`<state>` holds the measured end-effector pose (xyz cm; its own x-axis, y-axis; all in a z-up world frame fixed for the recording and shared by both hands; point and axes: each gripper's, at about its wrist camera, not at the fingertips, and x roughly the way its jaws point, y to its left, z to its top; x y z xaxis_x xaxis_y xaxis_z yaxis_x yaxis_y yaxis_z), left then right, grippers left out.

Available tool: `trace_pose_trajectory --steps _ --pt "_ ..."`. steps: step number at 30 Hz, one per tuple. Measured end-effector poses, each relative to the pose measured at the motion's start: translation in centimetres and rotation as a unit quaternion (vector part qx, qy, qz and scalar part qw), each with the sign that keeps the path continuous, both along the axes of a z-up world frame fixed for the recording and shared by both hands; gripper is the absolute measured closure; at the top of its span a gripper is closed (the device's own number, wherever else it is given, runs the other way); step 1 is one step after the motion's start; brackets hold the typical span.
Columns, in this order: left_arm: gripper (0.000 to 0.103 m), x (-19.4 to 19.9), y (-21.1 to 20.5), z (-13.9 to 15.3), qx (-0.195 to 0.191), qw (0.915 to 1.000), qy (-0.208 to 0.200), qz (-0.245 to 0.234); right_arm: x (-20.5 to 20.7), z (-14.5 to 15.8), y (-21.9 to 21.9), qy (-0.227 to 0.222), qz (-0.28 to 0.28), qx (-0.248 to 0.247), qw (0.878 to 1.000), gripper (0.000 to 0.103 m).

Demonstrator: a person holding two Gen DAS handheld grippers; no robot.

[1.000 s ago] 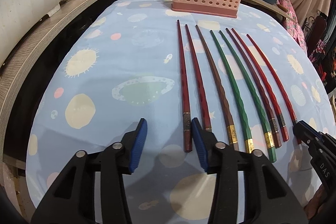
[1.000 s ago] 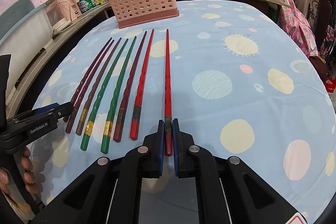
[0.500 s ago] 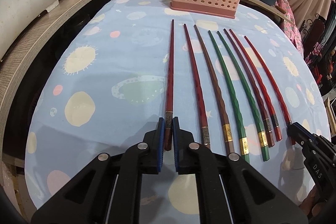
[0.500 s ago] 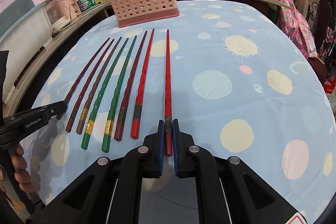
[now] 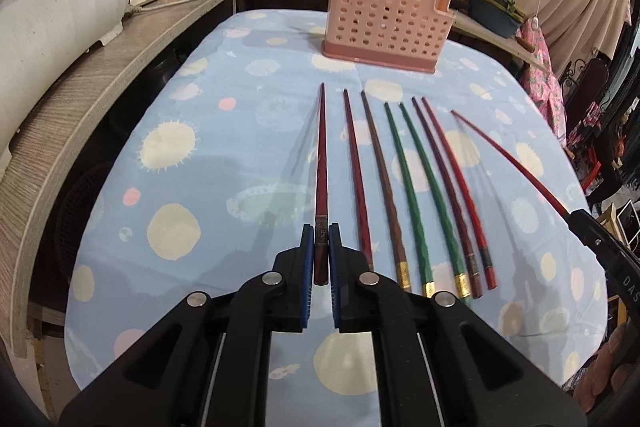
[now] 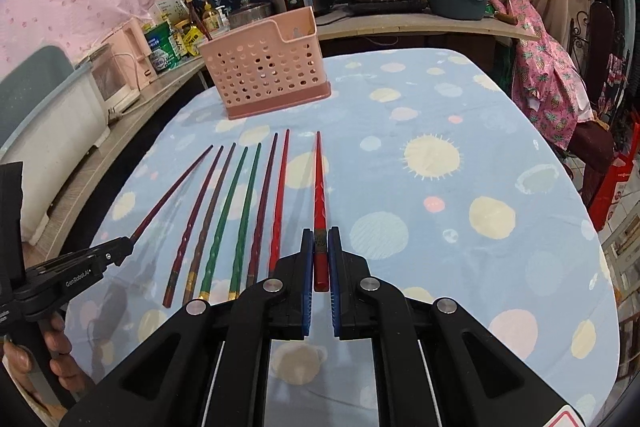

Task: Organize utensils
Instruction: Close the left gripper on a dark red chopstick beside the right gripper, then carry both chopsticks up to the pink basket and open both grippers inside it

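Note:
My left gripper (image 5: 319,247) is shut on a dark red chopstick (image 5: 321,163), held above the table with its tip pointing at the pink perforated basket (image 5: 386,17). My right gripper (image 6: 320,251) is shut on a bright red chopstick (image 6: 319,183), also lifted off the cloth. Several chopsticks, red, brown and green (image 5: 412,183), lie side by side on the table between the two grippers. The right gripper shows at the right edge of the left wrist view (image 5: 580,221). The left gripper shows at the left of the right wrist view (image 6: 120,251).
The table has a light blue cloth with planet prints (image 6: 440,227). A wooden counter (image 5: 100,67) runs along the left and back with pots, bottles and a white bin. Pink clothing hangs over a chair at the right (image 6: 548,79).
My left gripper closed on the dark red chopstick and lifted it. My right gripper lifted the bright red chopstick off the cloth. Both views now sit higher above the table.

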<state>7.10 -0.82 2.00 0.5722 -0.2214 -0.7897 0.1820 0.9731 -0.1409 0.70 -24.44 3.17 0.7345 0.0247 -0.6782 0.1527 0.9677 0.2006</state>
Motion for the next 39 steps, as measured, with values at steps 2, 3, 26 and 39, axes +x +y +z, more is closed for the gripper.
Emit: trace_pose_trajectory --steps 2,3,26,39 --pt "0.096 0.3 0.1 1.1 -0.003 0.9999 -0.01 0.001 0.5 1.2 -0.2 -0.012 -0.001 -0.004 1.0 0.096" --pt "0.096 0.5 0.2 1.9 -0.005 0.9998 -0.017 0.003 0.7 1.8 -0.3 -0.019 0.0 -0.004 1.0 0.096" --pt "0.096 11.0 0.5 14.1 -0.048 0.9928 -0.106 0.028 9.5 12.5 -3.8 -0.121 -0.011 0.009 0.993 0.096" --pt "0.096 15.2 0.8 23.6 -0.109 0.978 -0.173 0.04 14.2 20.2 -5.0 -0.217 -0.009 0.042 0.975 0.096"
